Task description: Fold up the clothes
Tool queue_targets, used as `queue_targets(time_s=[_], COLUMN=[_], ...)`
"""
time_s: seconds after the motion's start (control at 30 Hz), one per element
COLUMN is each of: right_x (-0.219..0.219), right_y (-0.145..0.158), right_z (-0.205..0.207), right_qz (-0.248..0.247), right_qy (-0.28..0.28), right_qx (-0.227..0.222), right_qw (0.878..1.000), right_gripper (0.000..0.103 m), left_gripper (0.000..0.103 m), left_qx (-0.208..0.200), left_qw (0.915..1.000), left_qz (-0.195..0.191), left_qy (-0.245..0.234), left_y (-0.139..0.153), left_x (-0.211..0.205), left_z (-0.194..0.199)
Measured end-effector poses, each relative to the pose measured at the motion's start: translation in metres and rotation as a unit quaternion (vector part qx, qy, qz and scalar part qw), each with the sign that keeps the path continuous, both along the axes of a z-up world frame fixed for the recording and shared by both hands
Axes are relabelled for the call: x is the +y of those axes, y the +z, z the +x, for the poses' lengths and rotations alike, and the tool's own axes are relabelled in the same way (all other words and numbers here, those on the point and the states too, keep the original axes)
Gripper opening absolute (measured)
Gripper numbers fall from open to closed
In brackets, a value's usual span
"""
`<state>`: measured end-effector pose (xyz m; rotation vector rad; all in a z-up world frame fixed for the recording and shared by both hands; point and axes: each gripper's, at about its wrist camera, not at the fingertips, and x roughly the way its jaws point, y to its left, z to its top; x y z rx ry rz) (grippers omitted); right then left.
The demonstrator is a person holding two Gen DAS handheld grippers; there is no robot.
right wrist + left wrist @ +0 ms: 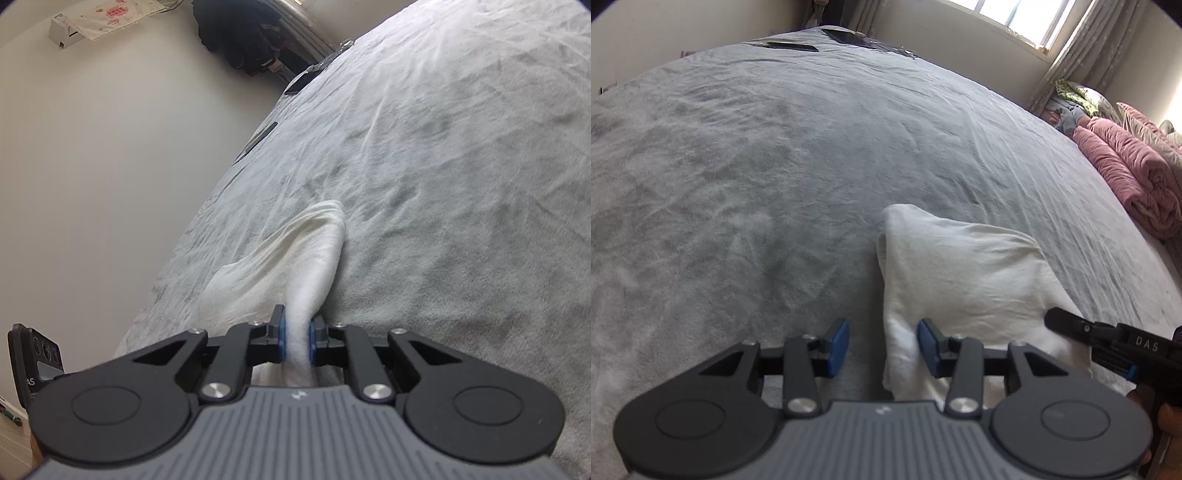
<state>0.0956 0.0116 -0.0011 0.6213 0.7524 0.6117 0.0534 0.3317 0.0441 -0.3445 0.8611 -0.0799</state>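
1. Bed point(775, 155): wide, covered by a wrinkled grey sheet; it carries everything listed below.
2. Cloth point(960, 266): white, part-folded into a rough block, lying near the bed's near edge, toward the right side in the left wrist view. One end is pulled into a narrow rope and lifted off the sheet, as the right wrist view shows point(317, 258).
3. Left gripper point(882, 347): jaws partly open, blue pads apart. The cloth's left edge sits in the gap, close against the right pad; the left pad stands clear over bare sheet. No grip.
4. Right gripper point(297, 338): jaws nearly closed, both blue pads pressing on the bunched end of the cloth. In the left wrist view its black body enters from the right, tip resting at the cloth's right side point(1067, 321).
5. Quilts point(1126, 170): pink, rolled, stacked along the bed's right edge.
6. Dark flat items point(792, 46): lying at the bed's far edge; type cannot be told.
7. Window point(1015, 18): above the far right corner, curtain beside it.
8. Hand point(1163, 421): part of it visible under the right gripper.
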Motion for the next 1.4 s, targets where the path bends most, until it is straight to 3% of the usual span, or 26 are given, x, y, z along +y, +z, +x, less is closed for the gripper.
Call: queue_targets(time_s=[0.37,0.73,1.03,1.23,1.33,1.37,1.4], right_x=[-0.06,-0.186,-0.26,-0.285,-0.296,-0.297,-0.295], right_y=[0.028,0.038,0.04,0.017,0.009,0.011,0.015], right_z=[-0.028,-0.064,-0.088,-0.094,-0.094,-0.095,-0.096], right_qz=[-0.098,-0.171,-0.227,-0.209,-0.178,-0.179,-0.191], right_qy=[-0.008,-0.073,-0.099,-0.1,-0.115,-0.118,-0.121], right_qx=[-0.039,-0.011,0.007,0.015,0.035,0.032,0.022], right_qw=[0.994,0.983,0.969,0.973,0.977,0.976,0.974], right_gripper=[0.013,0.013,0.013,0.015,0.024,0.025,0.031], left_gripper=[0.044,0.047,0.048,0.052,0.054,0.054,0.054], left_qx=[-0.01,-0.016,-0.026,-0.032,-0.036,-0.036,-0.037], left_qw=[0.9962,0.9903,0.9823,0.9804,0.9807,0.9807,0.9807], left_qz=[-0.071,-0.056,-0.018,-0.044,-0.06,-0.066,-0.072], left_qy=[-0.05,-0.126,-0.185,-0.189,-0.183,-0.18,-0.178], left_y=[0.006,0.019,0.021,0.019,0.018,0.017,0.016], left_x=[-0.028,-0.112,-0.216,-0.255,-0.265,-0.268,-0.271], left_z=[0.004,0.005,-0.014,-0.021,-0.02,-0.02,-0.019])
